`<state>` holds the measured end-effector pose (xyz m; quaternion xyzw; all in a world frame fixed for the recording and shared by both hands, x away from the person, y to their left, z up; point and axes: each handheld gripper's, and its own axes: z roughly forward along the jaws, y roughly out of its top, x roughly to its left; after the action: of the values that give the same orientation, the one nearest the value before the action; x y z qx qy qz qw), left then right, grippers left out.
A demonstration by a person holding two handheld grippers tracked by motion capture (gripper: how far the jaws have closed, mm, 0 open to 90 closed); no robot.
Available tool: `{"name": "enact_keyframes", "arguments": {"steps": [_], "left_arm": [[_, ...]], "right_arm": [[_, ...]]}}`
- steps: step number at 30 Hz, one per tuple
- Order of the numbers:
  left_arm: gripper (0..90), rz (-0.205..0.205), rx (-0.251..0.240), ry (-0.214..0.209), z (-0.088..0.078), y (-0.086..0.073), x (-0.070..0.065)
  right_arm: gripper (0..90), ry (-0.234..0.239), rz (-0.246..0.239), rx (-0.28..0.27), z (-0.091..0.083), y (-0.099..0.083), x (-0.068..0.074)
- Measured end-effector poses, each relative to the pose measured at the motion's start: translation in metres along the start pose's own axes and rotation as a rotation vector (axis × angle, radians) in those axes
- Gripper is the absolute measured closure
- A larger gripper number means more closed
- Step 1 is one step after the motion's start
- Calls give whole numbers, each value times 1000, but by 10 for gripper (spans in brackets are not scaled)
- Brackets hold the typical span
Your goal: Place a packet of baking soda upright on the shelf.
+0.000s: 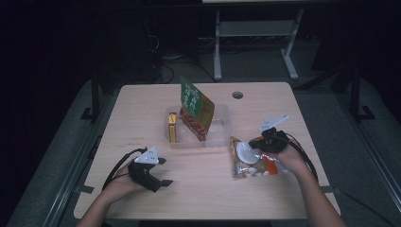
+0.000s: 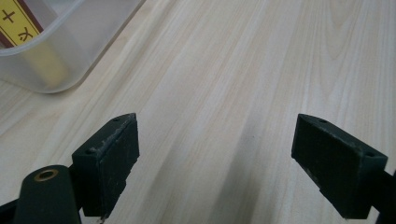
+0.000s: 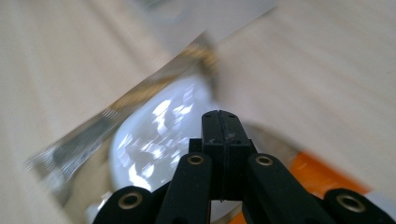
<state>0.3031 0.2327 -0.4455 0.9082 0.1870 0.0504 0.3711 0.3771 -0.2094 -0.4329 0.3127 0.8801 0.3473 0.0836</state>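
Observation:
A clear-fronted snack bag [image 1: 249, 165] with a white and orange print lies flat on the table near the right front. My right gripper [image 1: 254, 142] rests on its upper part with the jaws pressed together. In the right gripper view the shut jaws [image 3: 220, 116] sit over the shiny bag [image 3: 149, 126]; I cannot tell whether any film is pinched. My left gripper [image 1: 166, 171] stands open at the left front, over bare wood [image 2: 217, 140], with nothing between its jaws.
A clear plastic container [image 1: 222, 135] sits mid-table, holding an upright green snack bag [image 1: 195, 106] and a yellow box [image 1: 172, 126]. Its corner [image 2: 70, 56] and the yellow box [image 2: 16, 23] lie just ahead-left of the left jaws. A cable hole [image 1: 237, 94] is behind.

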Motion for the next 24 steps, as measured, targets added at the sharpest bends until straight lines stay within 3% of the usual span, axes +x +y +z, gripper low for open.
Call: {"name": "enact_keyframes", "arguments": {"steps": [2, 4, 6, 11, 14, 19, 22, 24], "left_arm": [[145, -4, -3, 0, 0, 0, 0], [145, -3, -2, 0, 0, 0, 0], [144, -2, 0, -2, 0, 0, 0], [145, -1, 5, -7, 1, 0, -2], [145, 3, 5, -8, 1, 0, -2], [145, 7, 4, -12, 2, 1, -3], [144, 4, -2, -14, 2, 1, -4], [145, 10, 5, -15, 2, 2, -3]], "right_arm": [[900, -42, 8, -7, 2, 9, -7], [900, -29, 33, -12, 8, 12, -11], [900, -43, 21, 11, 17, 14, -12], [900, 15, 2, 39, 23, 13, -5], [900, 68, -2, 45, 22, 10, 4], [900, 129, -56, 56, 22, 8, 30], [900, 173, -122, 74, 26, 12, 49], [900, 187, -194, 75, 31, 16, 61]]}}
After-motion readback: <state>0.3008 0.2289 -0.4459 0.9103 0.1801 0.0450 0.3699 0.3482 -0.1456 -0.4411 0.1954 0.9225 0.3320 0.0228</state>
